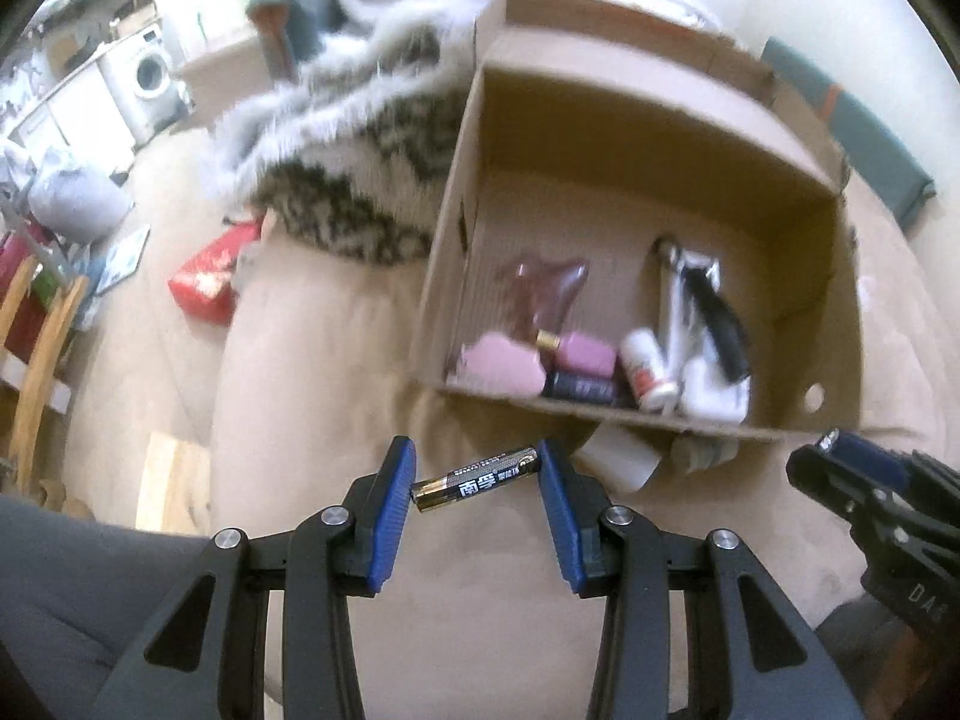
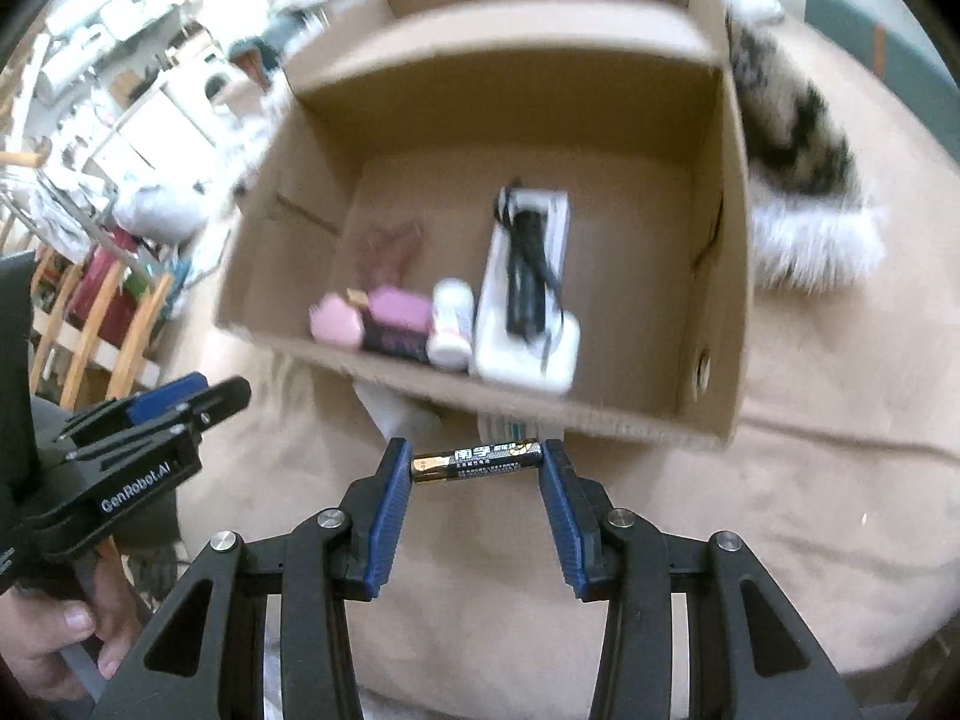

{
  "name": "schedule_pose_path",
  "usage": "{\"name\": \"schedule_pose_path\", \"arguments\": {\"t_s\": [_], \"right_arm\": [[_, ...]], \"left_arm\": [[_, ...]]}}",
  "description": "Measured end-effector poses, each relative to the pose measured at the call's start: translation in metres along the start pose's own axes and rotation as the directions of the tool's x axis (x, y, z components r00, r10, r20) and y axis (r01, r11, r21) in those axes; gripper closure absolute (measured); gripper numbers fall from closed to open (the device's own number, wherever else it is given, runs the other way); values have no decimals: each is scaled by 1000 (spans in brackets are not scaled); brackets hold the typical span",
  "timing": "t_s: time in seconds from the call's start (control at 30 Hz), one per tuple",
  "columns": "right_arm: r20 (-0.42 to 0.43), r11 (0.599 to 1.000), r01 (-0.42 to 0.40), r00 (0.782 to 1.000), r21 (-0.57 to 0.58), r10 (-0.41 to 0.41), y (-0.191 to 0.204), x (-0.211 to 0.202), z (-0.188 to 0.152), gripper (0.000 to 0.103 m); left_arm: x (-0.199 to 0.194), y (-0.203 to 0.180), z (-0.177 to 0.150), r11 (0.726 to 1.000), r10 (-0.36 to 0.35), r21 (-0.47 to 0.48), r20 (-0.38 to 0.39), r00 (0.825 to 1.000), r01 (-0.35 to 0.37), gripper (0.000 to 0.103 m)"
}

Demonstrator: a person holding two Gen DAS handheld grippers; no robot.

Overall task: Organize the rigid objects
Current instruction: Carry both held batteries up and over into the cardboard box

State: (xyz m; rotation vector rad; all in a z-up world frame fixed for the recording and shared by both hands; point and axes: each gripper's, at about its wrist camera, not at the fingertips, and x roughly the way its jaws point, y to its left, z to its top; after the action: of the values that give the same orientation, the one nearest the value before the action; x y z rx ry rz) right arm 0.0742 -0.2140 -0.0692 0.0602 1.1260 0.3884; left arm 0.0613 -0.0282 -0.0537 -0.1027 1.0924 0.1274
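A battery (image 1: pixel 477 478) is held end to end between the blue pads of the left tool (image 1: pixel 477 483), its long axis lying crosswise to the fingers and slightly tilted, the gold end lower on the left side. A second battery (image 2: pixel 477 461) is gripped in the same way by the right tool (image 2: pixel 477 465), nearly level. Both tools are thus closed on their loads at a moderate width, neither wide nor pinched narrow.

The cardboard box (image 1: pixel 708 423) lies straight ahead of and above both tools in their views, its near wall just beyond the fingertips; it rests on a beige sofa (image 1: pixel 300 360). Inside it, along the near wall, a pink item (image 1: pixel 501 363), a white bottle (image 1: pixel 648 369) and a white pack with a black handle (image 1: pixel 702 312) are already gathered.

The right tool appears slightly nearer the box rim. For the coming move, each battery would probably have to be carried forward over the near wall before release.
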Motion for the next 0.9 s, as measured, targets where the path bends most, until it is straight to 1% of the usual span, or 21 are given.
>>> {"name": "schedule_pose_path", "arguments": {"t_s": [0.1,0.2,0.33,0.47,0.53,0.63,0.77,0.9], "right_arm": [[84,1000,-7,996,-1,7,3,-14,8,58],[168,1000,-9,986,2,9,5,-27,17,58],[224,1000,-3,975,7,1,3,-35,28,58],[224,1000,5,974,9,-7,-2,-33,42,58],[220,1000,-6,976,25,0,-6,-32,45,58],[210,999,-9,978,39,0,-10,-23,53,58],[202,999,5,979,33,-12,-13,-14,66,57],[193,999,13,981,35,-19,-16,-6,75,58]], "left_arm": [[-12,-7,6,1000,0,7,42,999,0,65],[-20,-12,16,1000,-8,22,71,997,6,65],[-19,-9,33,999,-3,42,100,995,-2,65],[-16,-10,51,999,-6,54,113,994,0,65],[-13,-13,61,997,-39,67,115,993,31,65],[-9,-21,73,995,-56,89,124,991,45,65],[-3,-29,88,994,-62,96,129,990,50,65],[10,-36,100,993,-64,102,114,991,53,65]]}}
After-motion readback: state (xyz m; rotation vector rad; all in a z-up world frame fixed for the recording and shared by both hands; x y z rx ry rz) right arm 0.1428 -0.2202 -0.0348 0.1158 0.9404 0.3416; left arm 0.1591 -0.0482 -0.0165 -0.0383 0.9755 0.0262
